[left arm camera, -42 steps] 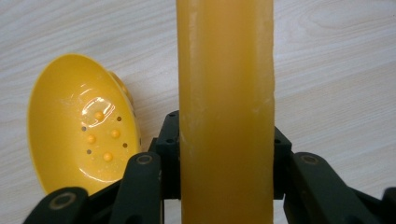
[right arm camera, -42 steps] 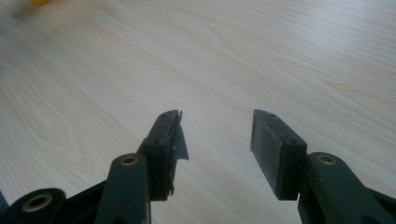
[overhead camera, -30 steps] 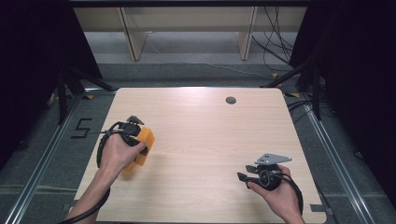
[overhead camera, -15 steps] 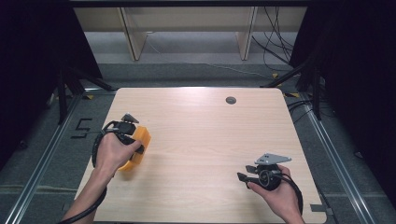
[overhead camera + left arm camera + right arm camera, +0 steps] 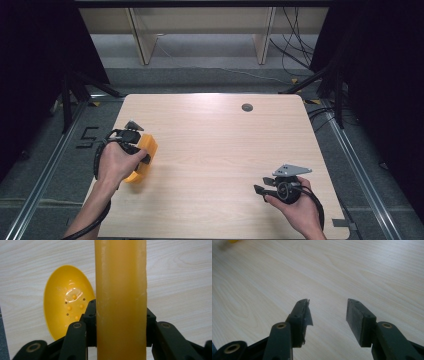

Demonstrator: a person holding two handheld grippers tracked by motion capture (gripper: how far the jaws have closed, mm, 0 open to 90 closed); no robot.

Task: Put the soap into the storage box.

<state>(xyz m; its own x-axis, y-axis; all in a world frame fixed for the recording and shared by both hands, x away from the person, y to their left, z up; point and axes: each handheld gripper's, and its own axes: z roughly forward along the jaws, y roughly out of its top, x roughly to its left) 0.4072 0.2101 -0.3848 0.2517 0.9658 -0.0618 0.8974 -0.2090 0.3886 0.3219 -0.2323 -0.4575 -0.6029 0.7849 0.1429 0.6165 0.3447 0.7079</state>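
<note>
The left gripper (image 5: pixel 134 145) pinches an orange bar (image 5: pixel 121 300); both pads press its long sides, and the bar's long axis runs straight ahead between the jaws, out past their tips; in the high view the bar (image 5: pixel 145 152) sits at the left edge of the desk (image 5: pixel 220 145), under the left hand (image 5: pixel 116 162). A yellow dish (image 5: pixel 66 307) lies on the desk just beyond and to one side of the jaws in the left gripper view, open side up, with small bumps and holes in its floor; the bar overlaps its rim in that view, but whether they touch I cannot tell. In my judgement the coming move turns on this: the dish lies off the bar's axis, so the bar must shift sideways to come over it, and the left hand is by far the nearer. The right gripper (image 5: pixel 328 312) rests well apart at the near right of the desk (image 5: pixel 262 190), jaws spread, nothing between them. No brand, label or writing is readable on bar or dish; a "5" mark (image 5: pixel 89 136) shows on the floor left of the desk.
</note>
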